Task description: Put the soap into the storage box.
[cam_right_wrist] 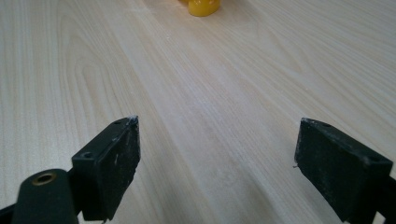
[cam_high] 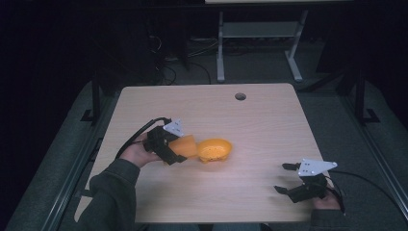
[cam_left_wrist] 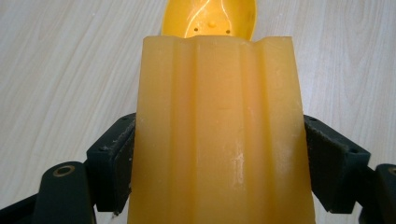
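Pale wood-grain table [cam_high: 260, 120] under dim light, dark floor and a white desk frame [cam_high: 260, 43] beyond its far edge; a round cable hole [cam_high: 240, 96] sits near that edge.

Left side: my left gripper [cam_high: 171, 147] is clamped on the wide ribbed handle [cam_left_wrist: 219, 135] of an orange scoop [cam_high: 204, 149], one jaw pressed flat against each long edge, as the left gripper view shows. The scoop's perforated bowl [cam_high: 215, 149] points away from my hand toward the table's middle and appears to rest on or just above the wood; I cannot tell which.

Right side: my right gripper [cam_high: 296, 180] hovers low near the front right corner, jaws spread wide with nothing between them. The right gripper view looks along bare tabletop [cam_right_wrist: 201, 116] to a sliver of the orange scoop [cam_right_wrist: 201, 7] at the top edge, well apart from these jaws.

Risks, as I judge them:
- The handle is smooth and tapers, so the hold is on two narrow edges; a quick lift or twist could let it slide out or pivot downward under the bowl's weight.
- If the bowl touches the table, pushing forward could scrape or jam its rim and lever the handle loose.
- Bringing the right jaws across fast could knock the bowl sideways, since its far side has no support.
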The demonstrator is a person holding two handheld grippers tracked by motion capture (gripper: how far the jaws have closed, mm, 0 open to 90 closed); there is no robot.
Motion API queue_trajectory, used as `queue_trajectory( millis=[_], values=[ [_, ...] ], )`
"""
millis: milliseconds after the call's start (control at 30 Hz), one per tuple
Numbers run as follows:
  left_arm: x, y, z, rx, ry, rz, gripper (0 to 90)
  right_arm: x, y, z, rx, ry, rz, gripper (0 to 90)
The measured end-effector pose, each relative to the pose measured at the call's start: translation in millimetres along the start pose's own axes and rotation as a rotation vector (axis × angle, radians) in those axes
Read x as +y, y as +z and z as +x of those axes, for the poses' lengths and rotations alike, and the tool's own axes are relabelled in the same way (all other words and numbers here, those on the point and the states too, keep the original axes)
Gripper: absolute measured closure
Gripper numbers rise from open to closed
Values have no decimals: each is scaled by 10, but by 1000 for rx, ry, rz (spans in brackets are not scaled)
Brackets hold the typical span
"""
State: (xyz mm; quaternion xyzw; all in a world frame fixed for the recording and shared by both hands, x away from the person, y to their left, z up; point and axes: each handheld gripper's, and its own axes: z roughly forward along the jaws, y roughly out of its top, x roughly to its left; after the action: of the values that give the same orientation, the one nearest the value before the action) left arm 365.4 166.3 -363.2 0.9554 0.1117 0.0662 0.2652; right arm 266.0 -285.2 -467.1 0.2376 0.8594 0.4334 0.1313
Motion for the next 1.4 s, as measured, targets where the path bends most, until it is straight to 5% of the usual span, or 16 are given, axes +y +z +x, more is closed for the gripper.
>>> queue_trajectory(
  millis=[1400],
  values=[
    [536,294,105,-51,79,-18,211,-8,-41,-12,-3,5,-20,135]
  ],
)
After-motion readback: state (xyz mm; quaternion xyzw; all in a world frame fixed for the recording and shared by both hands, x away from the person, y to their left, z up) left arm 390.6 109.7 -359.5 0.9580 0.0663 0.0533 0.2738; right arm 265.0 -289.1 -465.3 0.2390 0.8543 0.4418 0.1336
